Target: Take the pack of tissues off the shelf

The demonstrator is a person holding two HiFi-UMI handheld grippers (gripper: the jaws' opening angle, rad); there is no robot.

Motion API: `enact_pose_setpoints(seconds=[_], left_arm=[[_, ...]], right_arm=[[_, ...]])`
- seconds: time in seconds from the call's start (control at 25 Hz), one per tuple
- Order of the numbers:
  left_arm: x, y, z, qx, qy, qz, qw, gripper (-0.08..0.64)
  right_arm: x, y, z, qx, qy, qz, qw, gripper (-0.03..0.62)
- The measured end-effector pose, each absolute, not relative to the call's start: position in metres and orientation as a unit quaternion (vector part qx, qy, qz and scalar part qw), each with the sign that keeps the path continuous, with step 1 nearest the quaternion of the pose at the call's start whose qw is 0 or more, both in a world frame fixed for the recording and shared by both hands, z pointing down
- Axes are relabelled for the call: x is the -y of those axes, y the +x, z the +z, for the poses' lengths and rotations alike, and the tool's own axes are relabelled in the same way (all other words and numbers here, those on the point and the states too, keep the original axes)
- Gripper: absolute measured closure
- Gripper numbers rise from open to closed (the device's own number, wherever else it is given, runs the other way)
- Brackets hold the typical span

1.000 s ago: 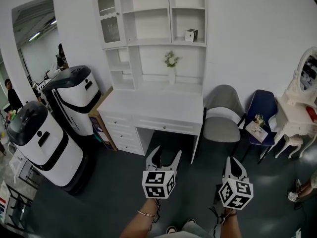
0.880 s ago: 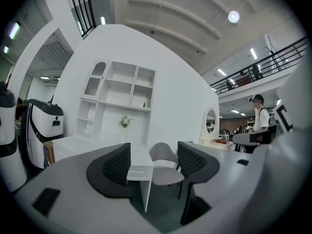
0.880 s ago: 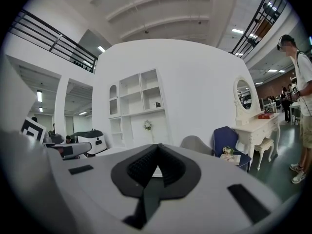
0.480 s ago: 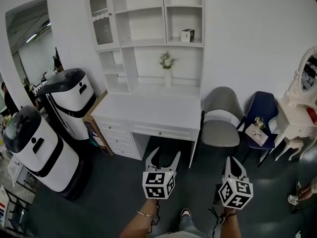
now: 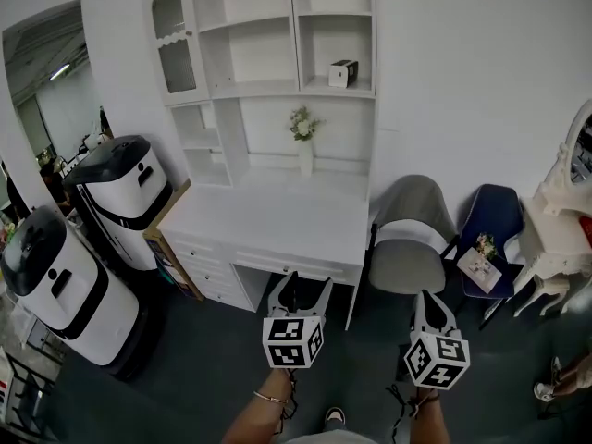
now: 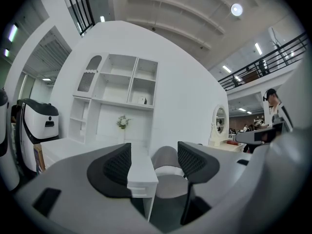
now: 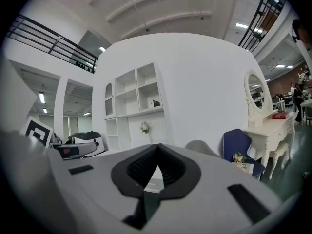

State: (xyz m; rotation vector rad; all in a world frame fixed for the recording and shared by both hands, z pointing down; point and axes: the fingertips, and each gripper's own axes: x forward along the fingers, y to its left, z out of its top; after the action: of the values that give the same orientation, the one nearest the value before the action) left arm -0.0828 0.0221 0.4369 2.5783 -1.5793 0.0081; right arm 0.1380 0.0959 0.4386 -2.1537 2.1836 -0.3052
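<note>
Head view places the pack of tissues (image 5: 343,72) on the upper right shelf (image 5: 319,90) above the white surface (image 5: 268,225), well apart from the left hand-held gripper (image 5: 302,285), spread and empty, and the right hand-held gripper (image 5: 425,300), pressed together on nothing, both low before that surface.

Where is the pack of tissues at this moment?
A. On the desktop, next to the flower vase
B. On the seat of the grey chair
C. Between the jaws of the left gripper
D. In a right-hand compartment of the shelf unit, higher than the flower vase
D: in the head view the pack of tissues stands in a right-hand compartment of the shelf unit, above and to the right of the flower vase.
</note>
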Motion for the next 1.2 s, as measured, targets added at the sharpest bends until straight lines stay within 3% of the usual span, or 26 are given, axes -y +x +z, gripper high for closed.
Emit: enact_pose_setpoints(seconds=[0.4, 1.2], left_arm=[[0.04, -0.041, 0.438, 0.533, 0.844, 0.012, 0.056, 0.265], [0.186, -0.022, 0.429, 0.528, 0.848, 0.005, 0.033, 0.265]], right_arm=[[-0.028, 0.185, 0.452, -0.714, -0.69, -0.119, 0.026, 0.586], [0.119, 0.202, 0.462, -0.715, -0.688, -0.123, 0.034, 0.586]])
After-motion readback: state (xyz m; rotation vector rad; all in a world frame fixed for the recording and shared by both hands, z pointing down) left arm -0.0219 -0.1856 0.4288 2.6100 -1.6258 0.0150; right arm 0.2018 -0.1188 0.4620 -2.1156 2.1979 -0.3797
